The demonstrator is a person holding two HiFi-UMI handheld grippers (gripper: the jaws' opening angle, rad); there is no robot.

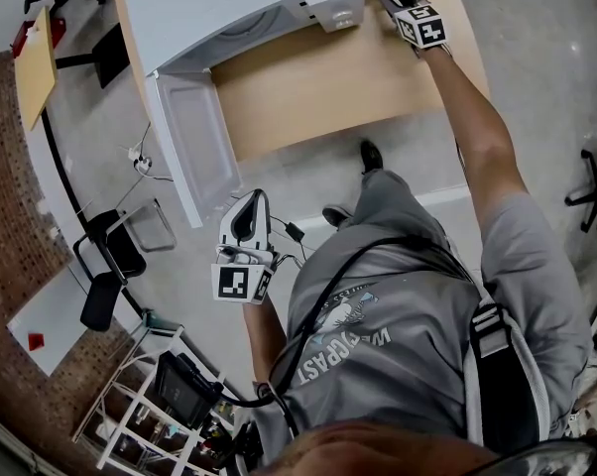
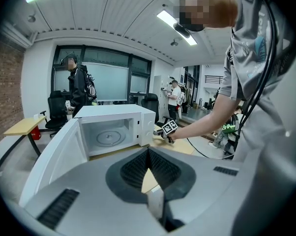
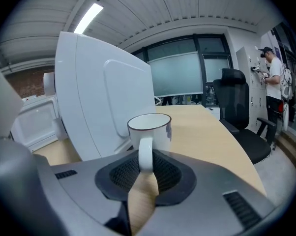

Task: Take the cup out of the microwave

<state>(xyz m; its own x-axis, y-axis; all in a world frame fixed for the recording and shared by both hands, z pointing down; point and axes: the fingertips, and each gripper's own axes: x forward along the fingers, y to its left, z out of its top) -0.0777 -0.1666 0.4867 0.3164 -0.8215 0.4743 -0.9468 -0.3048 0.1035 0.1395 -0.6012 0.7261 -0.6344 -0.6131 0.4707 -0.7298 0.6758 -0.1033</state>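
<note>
**Cup** (image 3: 149,127): white, dark-rimmed. It is outside the microwave (image 3: 99,97), beside its right wall and low over the wooden table (image 3: 212,127).

**Right gripper** (image 3: 145,157): pinching the cup's handle, which keeps the cup upright, apparently for setting down.

**Left gripper** (image 2: 148,156): jaws pressed together, empty, parked clear of the open door (image 2: 49,156).

**Obstructions:** none seen ahead. An office chair (image 3: 239,107) stands beyond the table edge.

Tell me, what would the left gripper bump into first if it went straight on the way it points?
Probably the wooden table, just in front of the open microwave. The left gripper aims slightly downward there, with nothing visible in between; depth is hard to judge.
</note>
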